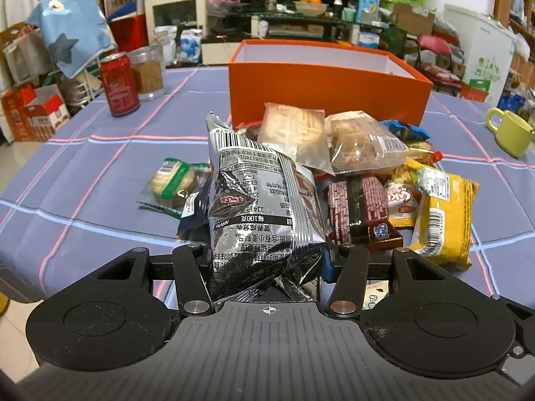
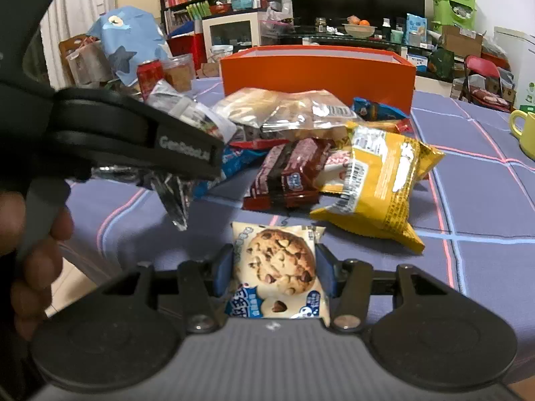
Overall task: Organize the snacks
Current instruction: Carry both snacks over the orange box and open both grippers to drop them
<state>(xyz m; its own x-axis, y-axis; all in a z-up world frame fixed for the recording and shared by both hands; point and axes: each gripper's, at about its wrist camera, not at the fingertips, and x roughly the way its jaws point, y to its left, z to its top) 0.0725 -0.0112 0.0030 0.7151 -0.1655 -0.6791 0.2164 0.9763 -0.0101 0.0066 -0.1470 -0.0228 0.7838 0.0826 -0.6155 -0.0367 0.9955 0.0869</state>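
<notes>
Left gripper [image 1: 267, 260] clenches a silver foil packet [image 1: 264, 207] by its crumpled tail; right gripper [image 2: 272, 269] grips a cookie packet [image 2: 279, 264]. Both sit short of the orange box [image 1: 321, 83], behind the snack pile [image 1: 361, 167]. The foil hold looks shallow and may slip.

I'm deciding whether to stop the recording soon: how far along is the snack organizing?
Early, by the look of it. Done: nothing visibly packed; the visible part of the orange box interior looks bare. In hand: the left gripper grips a silver snack bag, and the right gripper grips a cookie packet. Left: the pile in front of the box, including the yellow packet and the brown wafer pack.
</notes>
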